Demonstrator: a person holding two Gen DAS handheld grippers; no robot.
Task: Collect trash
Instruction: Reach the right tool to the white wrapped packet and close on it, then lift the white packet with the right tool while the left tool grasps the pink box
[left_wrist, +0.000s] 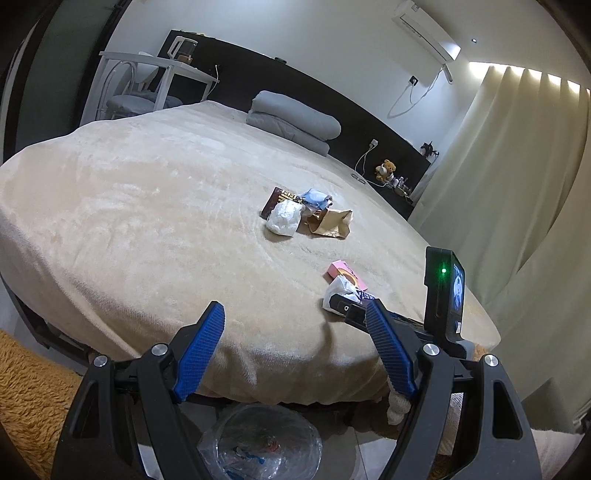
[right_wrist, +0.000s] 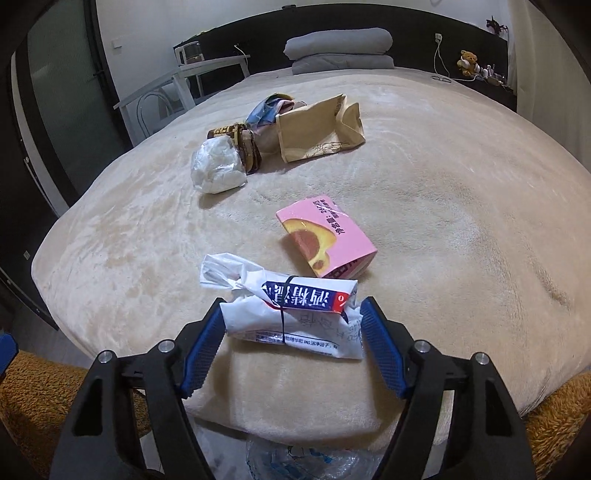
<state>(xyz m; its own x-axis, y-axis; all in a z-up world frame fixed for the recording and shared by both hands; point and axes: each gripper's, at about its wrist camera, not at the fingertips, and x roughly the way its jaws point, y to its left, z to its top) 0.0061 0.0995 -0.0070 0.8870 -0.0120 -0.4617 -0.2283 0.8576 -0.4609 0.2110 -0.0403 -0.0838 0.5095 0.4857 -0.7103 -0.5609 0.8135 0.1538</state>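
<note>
Right gripper (right_wrist: 291, 314): jaws spread, flanking the white packet (right_wrist: 295, 314) (pads not visibly pressing).
Pink box (right_wrist: 325, 236): just beyond the packet.
Left gripper (left_wrist: 295, 314): spread, empty.

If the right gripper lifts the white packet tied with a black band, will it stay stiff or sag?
The white packet looks like crinkled thin plastic, so it will probably dent and sag. Its loose tail beyond the black band may flop. The glossy film could slip between the right gripper's pads, which flank it.
</note>
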